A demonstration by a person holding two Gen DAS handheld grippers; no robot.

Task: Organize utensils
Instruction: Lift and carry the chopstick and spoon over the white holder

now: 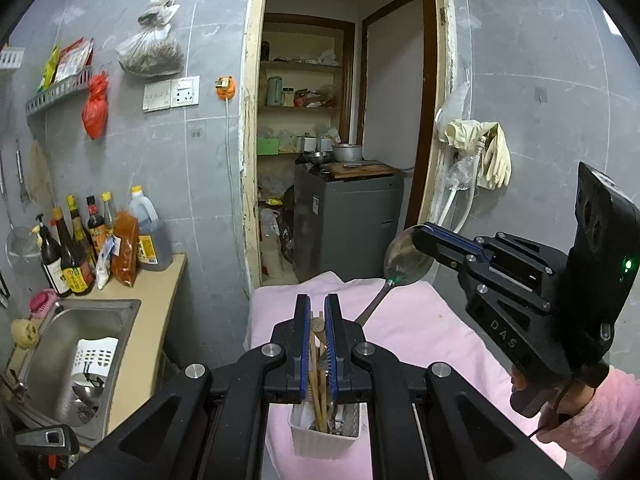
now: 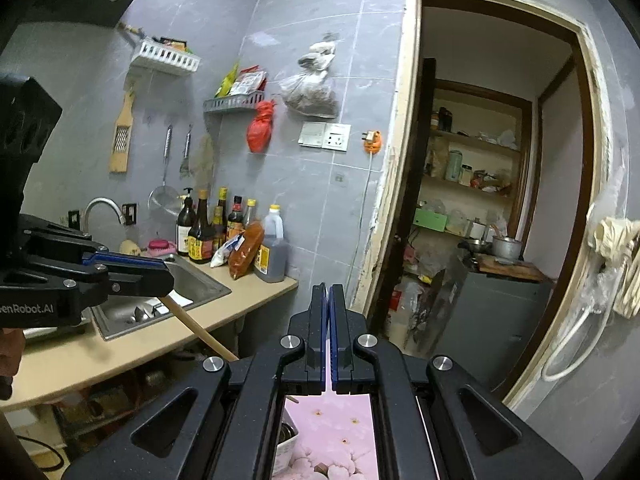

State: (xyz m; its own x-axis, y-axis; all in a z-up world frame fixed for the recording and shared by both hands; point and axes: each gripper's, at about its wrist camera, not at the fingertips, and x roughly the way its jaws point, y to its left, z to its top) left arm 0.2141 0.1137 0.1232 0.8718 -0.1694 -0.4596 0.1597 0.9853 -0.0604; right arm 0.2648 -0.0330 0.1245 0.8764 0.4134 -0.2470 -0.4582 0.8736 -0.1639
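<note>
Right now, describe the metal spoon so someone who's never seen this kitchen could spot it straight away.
Find the pink-covered table in front of the open doorway. Above it, the right gripper clamps the bowl of the metal spoon, its thin handle slanting down toward the white utensil basket. It alone is shiny steel; its neighbours there are wooden.

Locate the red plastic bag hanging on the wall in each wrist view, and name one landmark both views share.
Left wrist view: the red plastic bag hangs at upper left, below the grey wall shelf and left of the switch plate.
Right wrist view: the red plastic bag hangs left of centre, under the same grey wall shelf.
Shared landmark: the orange plug beside the doorway.
</note>
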